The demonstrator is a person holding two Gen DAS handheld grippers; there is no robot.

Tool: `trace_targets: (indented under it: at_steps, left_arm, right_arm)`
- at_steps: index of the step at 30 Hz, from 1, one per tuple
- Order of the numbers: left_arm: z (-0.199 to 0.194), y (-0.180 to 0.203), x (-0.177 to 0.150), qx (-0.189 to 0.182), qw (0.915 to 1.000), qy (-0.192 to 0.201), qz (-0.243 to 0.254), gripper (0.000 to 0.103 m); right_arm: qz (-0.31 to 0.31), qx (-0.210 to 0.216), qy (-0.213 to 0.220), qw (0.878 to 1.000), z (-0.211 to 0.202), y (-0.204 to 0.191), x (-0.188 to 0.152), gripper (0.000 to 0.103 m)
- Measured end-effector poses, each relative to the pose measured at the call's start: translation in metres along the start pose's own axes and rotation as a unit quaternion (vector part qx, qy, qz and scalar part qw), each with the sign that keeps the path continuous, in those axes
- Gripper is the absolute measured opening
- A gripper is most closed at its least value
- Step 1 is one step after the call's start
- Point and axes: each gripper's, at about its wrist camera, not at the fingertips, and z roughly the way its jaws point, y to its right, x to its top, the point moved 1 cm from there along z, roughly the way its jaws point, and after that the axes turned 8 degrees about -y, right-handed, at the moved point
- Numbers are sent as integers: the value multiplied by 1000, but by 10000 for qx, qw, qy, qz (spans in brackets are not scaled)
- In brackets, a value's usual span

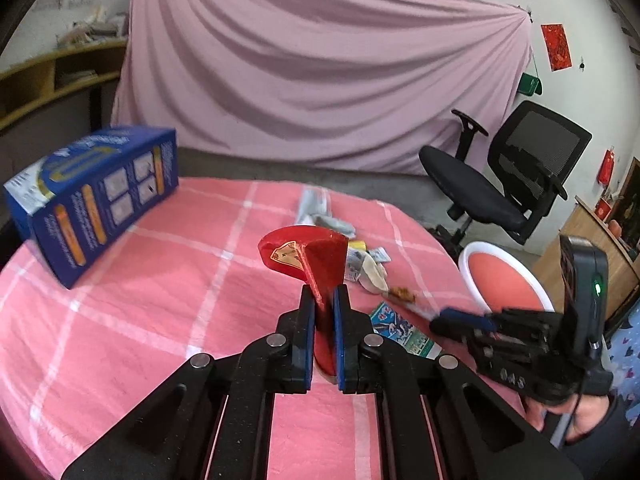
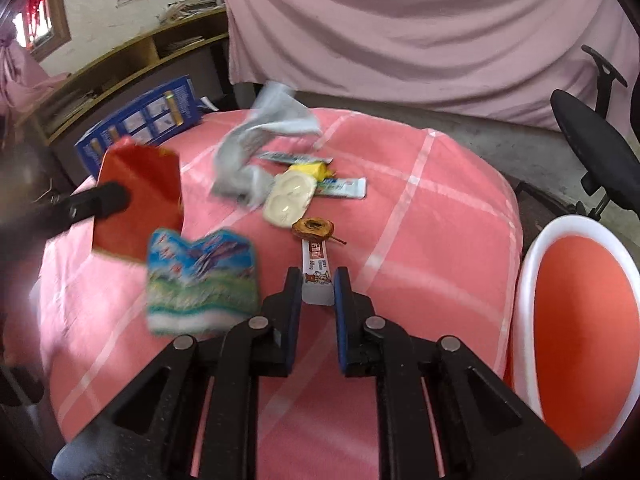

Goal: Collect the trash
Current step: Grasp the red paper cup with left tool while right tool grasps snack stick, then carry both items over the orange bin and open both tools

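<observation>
The bin (image 2: 576,320) beside the table (image 2: 420,208) shows nothing inside; the left gripper (image 1: 324,300) pinches a red packet (image 1: 308,256). The right gripper (image 2: 318,280) clamps a white wrapper (image 2: 318,276)

My left gripper (image 1: 324,294) holds a folded envelope (image 1: 310,258) above the table (image 2: 420,208). My right gripper (image 2: 317,280) clamps a narrow wrapper (image 2: 318,272) near the table's front edge. Beyond it lie a fruit core (image 2: 314,227), a two-cup tray (image 2: 289,197) and a crumpled cloth (image 2: 256,140) toward the far edge. A box (image 1: 94,198) sits at the far left edge. A bin (image 2: 580,320) stands off the right edge.
</observation>
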Motion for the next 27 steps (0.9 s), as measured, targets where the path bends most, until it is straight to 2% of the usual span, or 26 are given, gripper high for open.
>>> trace_targets:
  at_steps: [5,8,11,15,18,21,27]
  left_arm:
    - [-10,9,-10,168,9993,293,172,6]
    - [-13,13,-12,227,9987,394,219,6]
    - [-15,20,-14,291,9977,533,289,6]
    - [-21,34,-11,332,9951,814,454,6]
    - [-29,46,-5,307,9913,1106,647,6]
    - [-35,61,2,274,9855,1423,883,6]
    - [-45,98,10,159,9664,2150,1400,6]
  right_arm:
    - [-184,316,192,9991,-15,-14,-8,34]
    - [-248,301,419,9984,-26,-19,-9,34]
    - [-269,255,734,9966,-38,-20,-9,34]
    - [-306,117,1395,9897,-59,-20,-8,34]
    - [-295,-13,1997,9794,-81,-22,-11,34]
    - [-248,-184,2654,9636,-103,-20,-17,34]
    - [-29,-592,3682,9279,-140,-12,-34,34]
